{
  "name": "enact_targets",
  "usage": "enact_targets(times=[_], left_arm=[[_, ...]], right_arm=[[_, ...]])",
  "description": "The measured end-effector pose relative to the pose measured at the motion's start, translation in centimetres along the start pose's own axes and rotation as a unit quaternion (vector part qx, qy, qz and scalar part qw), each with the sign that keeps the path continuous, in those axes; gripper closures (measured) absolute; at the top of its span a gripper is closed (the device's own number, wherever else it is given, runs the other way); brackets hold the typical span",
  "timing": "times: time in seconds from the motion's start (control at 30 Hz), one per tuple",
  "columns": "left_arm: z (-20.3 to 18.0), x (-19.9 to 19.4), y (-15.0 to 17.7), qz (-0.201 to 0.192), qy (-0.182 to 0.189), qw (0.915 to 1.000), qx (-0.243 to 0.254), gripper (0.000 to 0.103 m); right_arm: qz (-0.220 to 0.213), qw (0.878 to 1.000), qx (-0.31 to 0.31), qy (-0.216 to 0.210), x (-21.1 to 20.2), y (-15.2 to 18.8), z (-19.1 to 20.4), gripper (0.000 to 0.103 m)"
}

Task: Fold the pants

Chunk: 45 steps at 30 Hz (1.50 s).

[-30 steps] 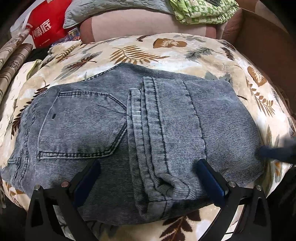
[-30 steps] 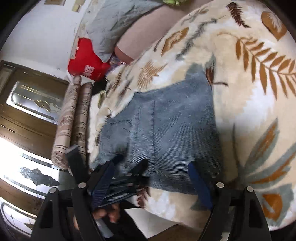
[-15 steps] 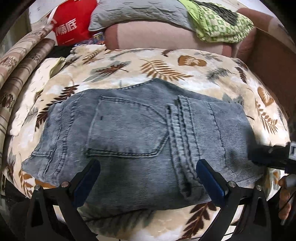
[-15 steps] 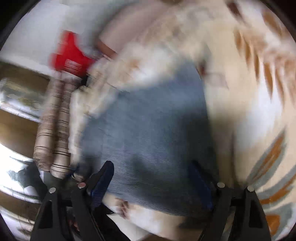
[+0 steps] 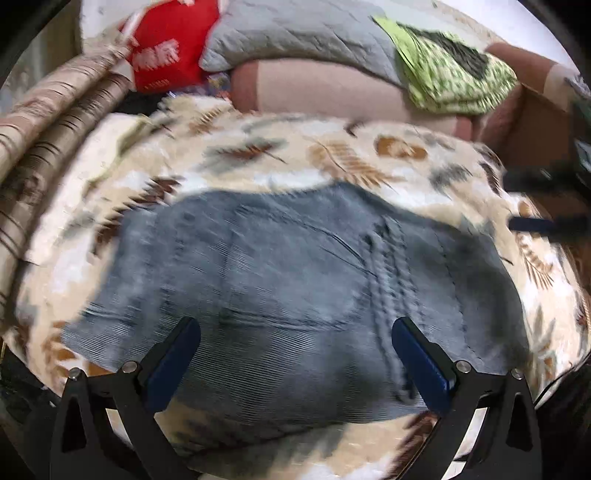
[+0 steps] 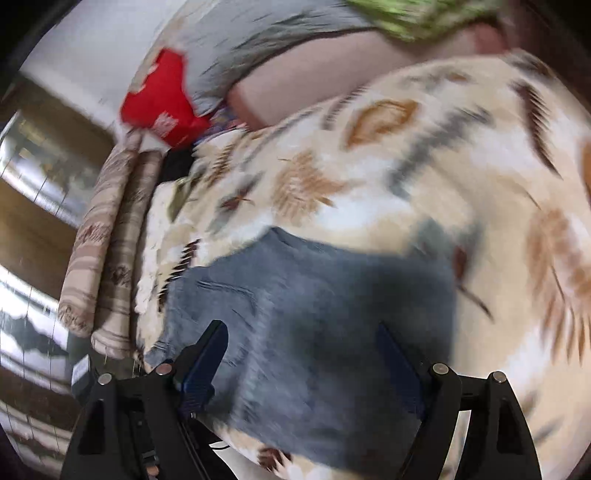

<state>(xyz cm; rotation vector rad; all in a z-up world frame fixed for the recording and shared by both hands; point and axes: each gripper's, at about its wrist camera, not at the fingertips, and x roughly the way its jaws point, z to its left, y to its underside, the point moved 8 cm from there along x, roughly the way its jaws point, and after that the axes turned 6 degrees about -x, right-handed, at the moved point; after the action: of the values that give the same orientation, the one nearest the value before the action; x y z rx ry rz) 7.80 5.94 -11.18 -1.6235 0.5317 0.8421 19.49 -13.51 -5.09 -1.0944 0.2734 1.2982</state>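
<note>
I see the folded pants [image 5: 295,306] lying flat near the front edge of the bed [image 5: 332,155]; my left tongs [image 5: 295,354] and right tongs [image 6: 301,354] hang spread above them, pinching nothing

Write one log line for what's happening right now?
pants: folded, flat on leaf blanket | left gripper: open, empty | right gripper: open, empty

Blanket [image 5: 406,155] beyond pants [image 5: 295,288] bare; pillows [image 5: 303,33] apparently block far edge.
</note>
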Motion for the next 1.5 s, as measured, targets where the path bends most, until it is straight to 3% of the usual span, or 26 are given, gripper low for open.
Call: enact_targets(times=[0.17, 0.23, 0.33, 0.4, 0.43, 0.6, 0.63, 0.7, 0.77, 0.9, 0.93, 1.03, 1.13, 1.23, 1.27, 1.3, 1.33, 1.37, 1.5], left_arm=[[7.1, -0.6, -2.6, -0.04, -0.101, 0.9941, -0.012, 0.0], [10.1, 0.8, -2.8, -0.019, -0.114, 0.9924, -0.042, 0.0], [12.8, 4.9, -1.1, 0.047, -0.104, 0.9904, -0.078, 0.0], [13.8, 6.3, -0.1, 0.067, -0.066, 0.9887, -0.117, 0.0], [13.9, 6.4, -0.3, 0.065, -0.061, 0.9891, -0.117, 0.0], [13.9, 6.6, -0.6, 0.061, -0.058, 0.9906, -0.108, 0.0], [14.0, 6.7, -0.6, 0.061, -0.057, 0.9906, -0.108, 0.0], [13.9, 6.8, -0.6, 0.06, -0.055, 0.9911, -0.106, 0.0], [13.8, 6.7, -0.5, 0.057, -0.052, 0.9916, -0.104, 0.0], [13.5, 6.5, -0.2, 0.054, -0.052, 0.9918, -0.103, 0.0], [13.5, 6.5, -0.2, 0.054, -0.052, 0.9917, -0.104, 0.0], [13.4, 6.4, -0.2, 0.054, -0.055, 0.9915, -0.105, 0.0], [13.4, 6.4, -0.2, 0.054, -0.054, 0.9915, -0.105, 0.0], [13.4, 6.4, -0.2, 0.054, -0.052, 0.9916, -0.105, 0.0], [13.4, 6.4, -0.2, 0.054, -0.052, 0.9916, -0.106, 0.0], [13.5, 6.4, -0.2, 0.053, -0.052, 0.9917, -0.105, 0.0], [13.5, 6.4, -0.2, 0.053, -0.052, 0.9917, -0.105, 0.0], [13.5, 6.4, -0.2, 0.053, -0.051, 0.9918, -0.105, 0.0], [13.5, 6.5, -0.3, 0.053, -0.051, 0.9918, -0.105, 0.0]], right_arm=[[0.061, 0.995, -0.074, 0.001, 6.6, -5.3, 4.5, 0.018], [0.089, 0.992, -0.089, 0.011, 10.1, -6.4, 5.1, 0.019], [0.121, 0.988, -0.088, 0.042, 15.6, -7.6, 4.3, 0.019], [0.149, 0.984, -0.078, 0.052, 17.9, -7.1, 3.2, 0.043], [0.173, 0.98, -0.081, 0.055, 19.2, -6.4, 3.0, 0.065], [0.162, 0.968, -0.155, 0.112, 18.9, -6.9, 4.4, 0.09], [0.153, 0.966, -0.165, 0.127, 18.7, -7.3, 4.6, 0.099], [0.131, 0.963, -0.178, 0.156, 18.5, -8.3, 4.9, 0.099], [0.147, 0.959, -0.177, 0.165, 19.8, -7.8, 4.3, 0.099], [0.121, 0.975, -0.131, 0.134, 19.5, -8.3, 3.5, 0.093], [0.113, 0.976, -0.127, 0.134, 18.8, -8.6, 3.4, 0.082], [0.08, 0.981, -0.12, 0.131, 15.9, -9.7, 3.7, 0.015], [0.05, 0.986, -0.113, 0.113, 14.3, -10.5, 4.5, 0.013], [0.089, 0.985, -0.108, 0.103, 16.2, -9.4, 4.3, 0.013], [0.111, 0.983, -0.107, 0.096, 17.3, -8.6, 4.2, 0.017], [0.128, 0.982, -0.11, 0.085, 18.3, -7.9, 4.4, 0.027], [0.14, 0.98, -0.115, 0.081, 19.1, -7.2, 4.6, 0.074], [0.161, 0.974, -0.125, 0.1, 19.8, -6.5, 4.3, 0.083], [0.163, 0.965, -0.16, 0.132, 20.4, -6.6, 4.7, 0.085]])
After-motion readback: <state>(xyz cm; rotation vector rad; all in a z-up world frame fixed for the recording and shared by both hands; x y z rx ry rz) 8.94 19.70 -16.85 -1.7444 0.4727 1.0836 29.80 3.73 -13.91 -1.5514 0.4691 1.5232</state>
